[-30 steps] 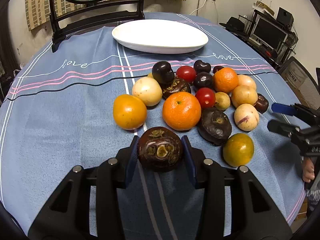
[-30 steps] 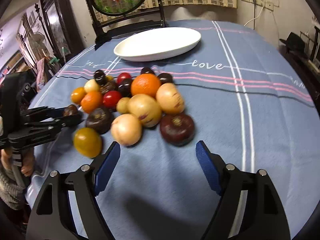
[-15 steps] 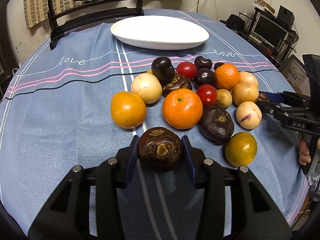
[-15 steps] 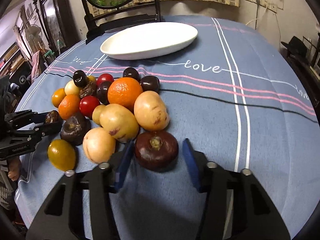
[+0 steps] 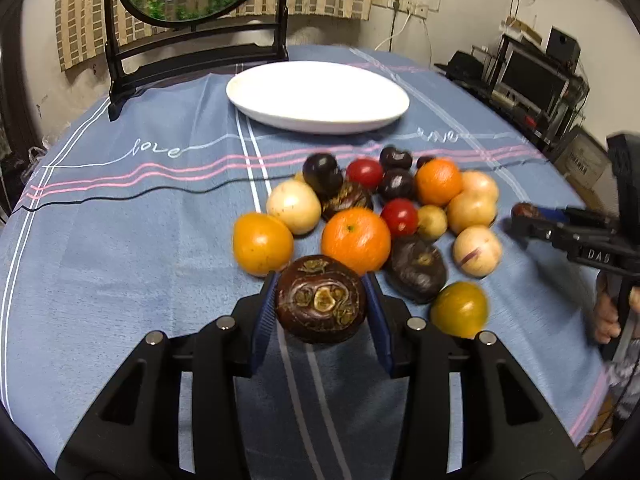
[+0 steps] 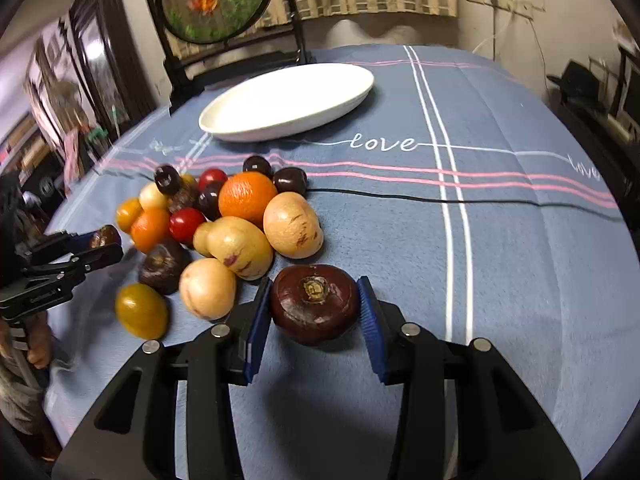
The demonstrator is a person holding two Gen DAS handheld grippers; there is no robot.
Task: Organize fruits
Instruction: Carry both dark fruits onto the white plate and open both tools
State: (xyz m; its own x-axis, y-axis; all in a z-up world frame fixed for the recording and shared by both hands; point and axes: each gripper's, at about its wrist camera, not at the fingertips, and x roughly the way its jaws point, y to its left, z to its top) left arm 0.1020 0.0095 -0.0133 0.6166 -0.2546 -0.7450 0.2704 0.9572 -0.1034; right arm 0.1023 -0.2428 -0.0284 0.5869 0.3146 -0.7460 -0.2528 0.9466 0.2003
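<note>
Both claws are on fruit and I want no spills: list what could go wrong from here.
1. The right claw is closing on the dark round fruit; on that curved skin it might squirt out.
2. That fruit sits beside the pale fruit, so lifting may nudge the pile rolling.
3. The left claw holds its dark fruit with the white plate beyond the pile; a low carry could clip the orange.

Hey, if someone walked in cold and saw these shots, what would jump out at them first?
Probably the colourful heap of oranges, red and dark fruits in the middle of the blue striped tablecloth, with the empty white oval plate behind it. Next, the two dark purple round fruits: one clamped in the left tool, another between the closing right tool.
</note>
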